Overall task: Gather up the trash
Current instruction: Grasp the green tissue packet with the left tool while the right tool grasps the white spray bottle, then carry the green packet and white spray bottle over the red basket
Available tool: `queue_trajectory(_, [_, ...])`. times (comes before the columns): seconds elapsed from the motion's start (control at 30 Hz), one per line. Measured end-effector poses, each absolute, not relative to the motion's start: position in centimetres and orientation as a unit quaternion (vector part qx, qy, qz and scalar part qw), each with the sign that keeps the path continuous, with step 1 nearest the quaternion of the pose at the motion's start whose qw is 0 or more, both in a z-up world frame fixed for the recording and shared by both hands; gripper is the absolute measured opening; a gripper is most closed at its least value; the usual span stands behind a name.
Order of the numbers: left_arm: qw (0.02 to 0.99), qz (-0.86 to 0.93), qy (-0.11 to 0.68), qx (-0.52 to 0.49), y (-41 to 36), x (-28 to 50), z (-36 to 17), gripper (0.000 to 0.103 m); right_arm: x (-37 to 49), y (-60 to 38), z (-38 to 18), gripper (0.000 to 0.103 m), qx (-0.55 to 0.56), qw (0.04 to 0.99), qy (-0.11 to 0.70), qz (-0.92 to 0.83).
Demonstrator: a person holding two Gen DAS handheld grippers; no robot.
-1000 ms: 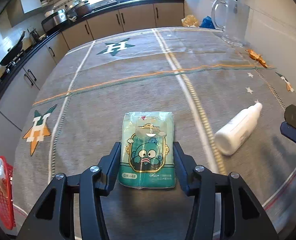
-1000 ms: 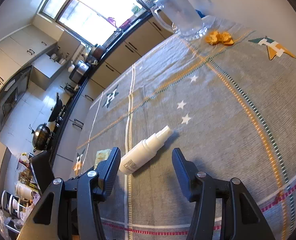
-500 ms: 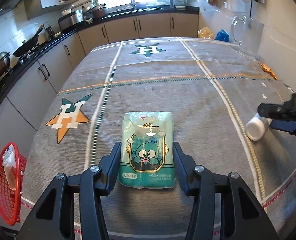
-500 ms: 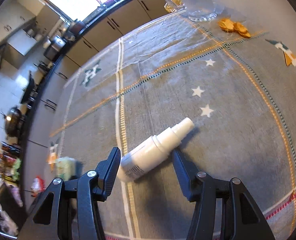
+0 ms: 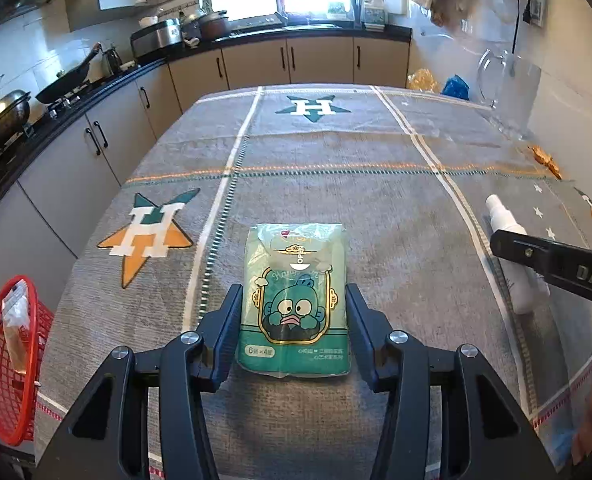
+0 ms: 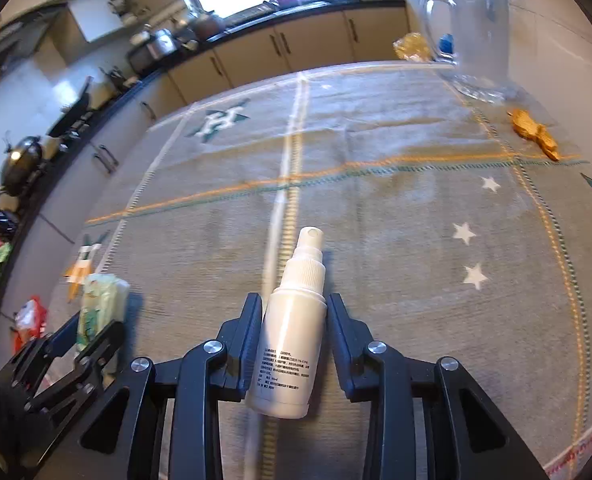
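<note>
A green tissue pack point(image 5: 296, 264) with a cartoon face lies flat between the fingers of my left gripper point(image 5: 294, 296), which is shut on its two long sides just above the tablecloth. My right gripper point(image 6: 294, 300) straddles a white spray bottle point(image 6: 292, 344) lying on the cloth with its nozzle pointing away. Its jaws are closing, and both pads touch the bottle's body. In the left wrist view the bottle point(image 5: 507, 224) shows at the right, partly behind a right gripper finger point(image 5: 551, 264). The right wrist view shows the pack point(image 6: 100, 300) at lower left.
A red mesh basket point(image 5: 12, 360) with a wrapper inside hangs beyond the table's left edge. A glass pitcher point(image 6: 479, 40) stands at the far right by the wall, with an orange wrapper point(image 6: 535, 136) near it. Yellow point(image 5: 423, 80) and blue point(image 5: 455, 86) crumpled bits lie at the far end.
The right gripper rolled, moved over the spray bottle and narrowed its jaws onto it. The left gripper swung with the tissue pack still between its fingers.
</note>
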State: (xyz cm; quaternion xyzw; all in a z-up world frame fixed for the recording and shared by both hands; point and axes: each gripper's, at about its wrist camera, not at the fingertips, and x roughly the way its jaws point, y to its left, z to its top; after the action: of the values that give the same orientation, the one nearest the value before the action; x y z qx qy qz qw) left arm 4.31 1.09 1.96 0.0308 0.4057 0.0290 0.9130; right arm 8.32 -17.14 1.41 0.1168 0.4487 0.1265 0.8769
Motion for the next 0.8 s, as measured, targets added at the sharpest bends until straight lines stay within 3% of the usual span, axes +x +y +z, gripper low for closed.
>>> queue_trajectory(0.8, [0.923,0.068,0.378,0.036,1.7,3.7,2.7,0.048,4.4,-13.2,5.2,0.035,0.094,0.907,0.350,0.216])
